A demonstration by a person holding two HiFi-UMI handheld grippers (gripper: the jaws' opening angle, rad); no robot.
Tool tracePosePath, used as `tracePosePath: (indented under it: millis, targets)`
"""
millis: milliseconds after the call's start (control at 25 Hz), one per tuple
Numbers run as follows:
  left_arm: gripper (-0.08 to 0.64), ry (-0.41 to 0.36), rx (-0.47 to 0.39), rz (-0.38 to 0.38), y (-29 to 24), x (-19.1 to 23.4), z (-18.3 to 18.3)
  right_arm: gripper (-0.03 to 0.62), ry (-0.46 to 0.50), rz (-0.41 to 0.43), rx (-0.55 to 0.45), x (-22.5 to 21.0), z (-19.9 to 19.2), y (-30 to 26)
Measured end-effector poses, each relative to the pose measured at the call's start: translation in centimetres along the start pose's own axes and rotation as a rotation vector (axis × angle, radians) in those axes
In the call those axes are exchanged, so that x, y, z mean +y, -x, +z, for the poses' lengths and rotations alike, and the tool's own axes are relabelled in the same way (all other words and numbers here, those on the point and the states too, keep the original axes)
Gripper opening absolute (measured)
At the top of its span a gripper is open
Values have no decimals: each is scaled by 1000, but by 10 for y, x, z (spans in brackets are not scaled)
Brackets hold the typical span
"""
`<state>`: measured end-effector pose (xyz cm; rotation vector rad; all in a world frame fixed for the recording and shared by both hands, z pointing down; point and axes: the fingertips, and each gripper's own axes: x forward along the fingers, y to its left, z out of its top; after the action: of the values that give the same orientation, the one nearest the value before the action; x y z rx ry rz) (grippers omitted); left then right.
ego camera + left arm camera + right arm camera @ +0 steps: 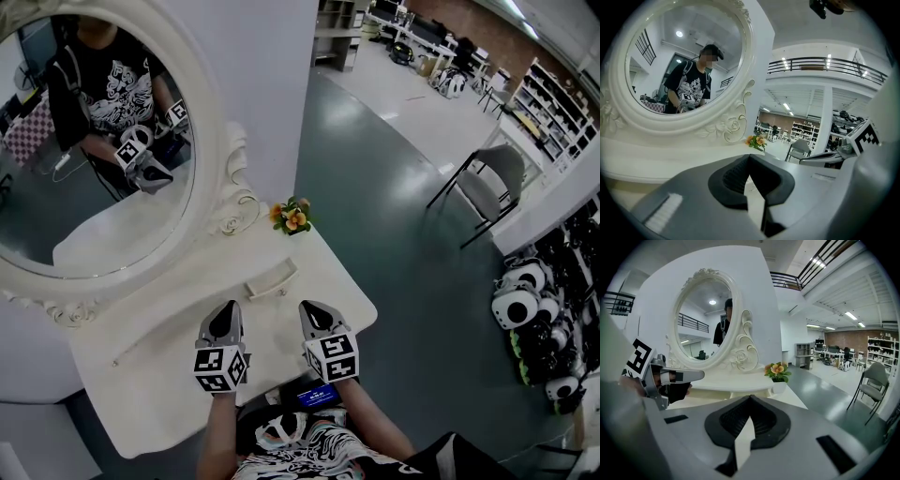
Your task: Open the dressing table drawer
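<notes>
View from my head, looking steeply down onto the white dressing table (pixel 141 403).

(a) My left gripper (pixel 227 311) and my right gripper (pixel 315 309) hover side by side over the front part of the table top. They are apart from each other and both point toward the mirror (pixel 94 141). Each carries its cube of square markers at the rear, nearest my body.

(b) In the left gripper view, the two dark pads meet at their tips and nothing is caught between them. This gripper is closed and empty.

(c) In the right gripper view, the pads likewise close to a point with nothing held. This gripper is closed and empty too. The left gripper shows at that view's left edge, level with it and not touching it.

(d) The drawer handle (pixel 272 279), a pale curved bar, lies ahead of both grippers and roughly on the line between them. It sits under the lower right sweep of the mirror's carved frame (pixel 214 150). Neither gripper touches it. I cannot make out the outline of the drawer around it.

(e) A small flower pot (pixel 292 217) with orange blooms stands at the table's far right corner, just beside the frame's scrollwork and beyond the handle.

(f) The mirror reflects my torso and both grippers.

(g) A grey chair (pixel 487 178) stands on the grey-green floor (pixel 375 187), well apart from the table on its right.
</notes>
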<state>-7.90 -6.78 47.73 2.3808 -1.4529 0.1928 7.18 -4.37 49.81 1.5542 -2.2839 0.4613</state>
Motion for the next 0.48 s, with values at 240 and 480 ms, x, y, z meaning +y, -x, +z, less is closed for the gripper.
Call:
tracePosePath:
  millis: [240, 480]
  targets:
    - [2, 4, 10, -4, -3, 1, -2, 2, -2, 3, 8, 0, -2, -2]
    - [2, 4, 13, -4, -7, -1, -3, 2, -1, 12, 5, 0, 1, -3]
